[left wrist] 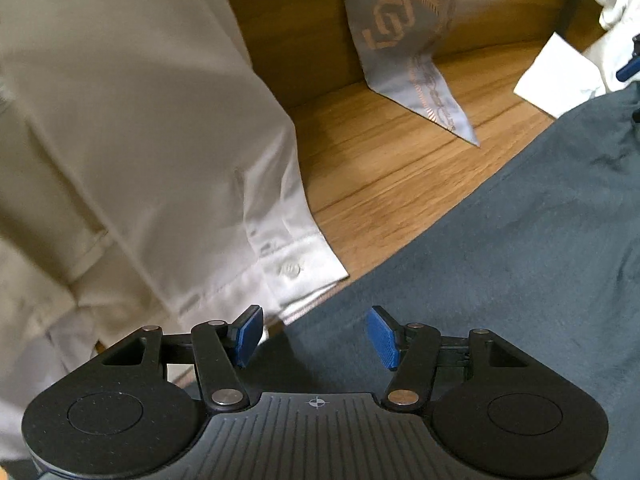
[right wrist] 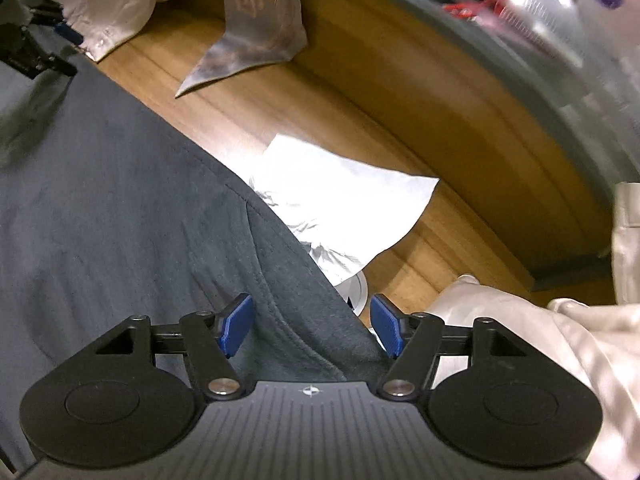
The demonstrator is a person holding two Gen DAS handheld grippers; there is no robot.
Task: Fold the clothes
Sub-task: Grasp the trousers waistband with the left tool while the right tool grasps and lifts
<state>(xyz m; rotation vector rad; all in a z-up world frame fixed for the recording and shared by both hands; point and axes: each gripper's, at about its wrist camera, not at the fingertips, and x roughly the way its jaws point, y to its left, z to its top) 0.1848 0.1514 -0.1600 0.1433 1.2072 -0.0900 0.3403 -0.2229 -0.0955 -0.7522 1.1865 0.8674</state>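
Observation:
A dark grey-blue garment (left wrist: 500, 264) lies spread on the wooden table (left wrist: 384, 168). My left gripper (left wrist: 314, 334) is open just over its near left edge, beside a white shirt cuff (left wrist: 296, 276). In the right wrist view the same dark garment (right wrist: 120, 200) fills the left side. My right gripper (right wrist: 312, 328) is open, its jaws either side of a folded edge of the garment, holding nothing. The left gripper (right wrist: 36, 52) shows at the far upper left.
A cream and white shirt (left wrist: 120, 140) is piled on the left. A grey patterned cloth (left wrist: 404, 52) hangs at the back. A white folded cloth (right wrist: 340, 204) lies beside the dark garment. A pale satin garment (right wrist: 560, 340) sits at the right. A raised wooden ledge (right wrist: 460, 120) borders the table.

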